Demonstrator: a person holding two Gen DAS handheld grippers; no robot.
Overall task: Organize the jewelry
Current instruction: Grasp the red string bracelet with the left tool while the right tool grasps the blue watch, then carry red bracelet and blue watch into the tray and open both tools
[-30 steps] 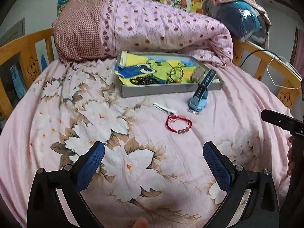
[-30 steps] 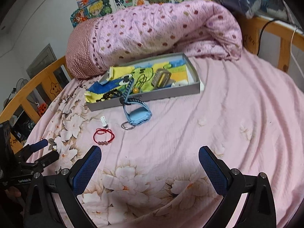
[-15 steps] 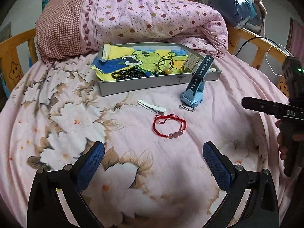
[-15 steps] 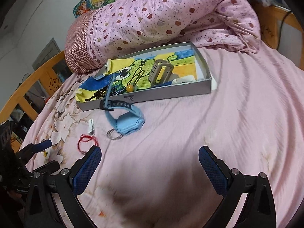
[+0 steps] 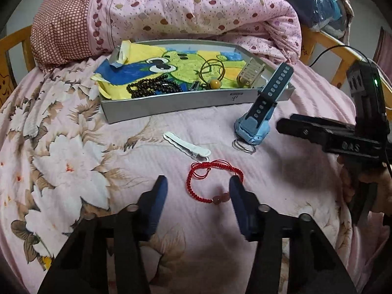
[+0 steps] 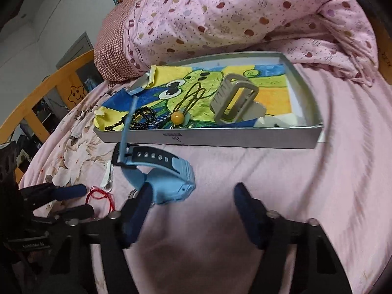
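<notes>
Left claw point(image 5: 198, 188) spread around the red bracelet point(image 5: 213, 180) lying on the bed just before the tray point(image 5: 176, 101); pinch the cord low, cleanly; right claw point(image 6: 192, 197) spread beside the watch point(image 6: 166, 176)

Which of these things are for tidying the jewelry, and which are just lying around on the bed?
For the job: red bracelet, blue watch, white hair clip, key ring, grey tray.
Just there: pink quilt, floral sheet, wooden bed rail.
</notes>
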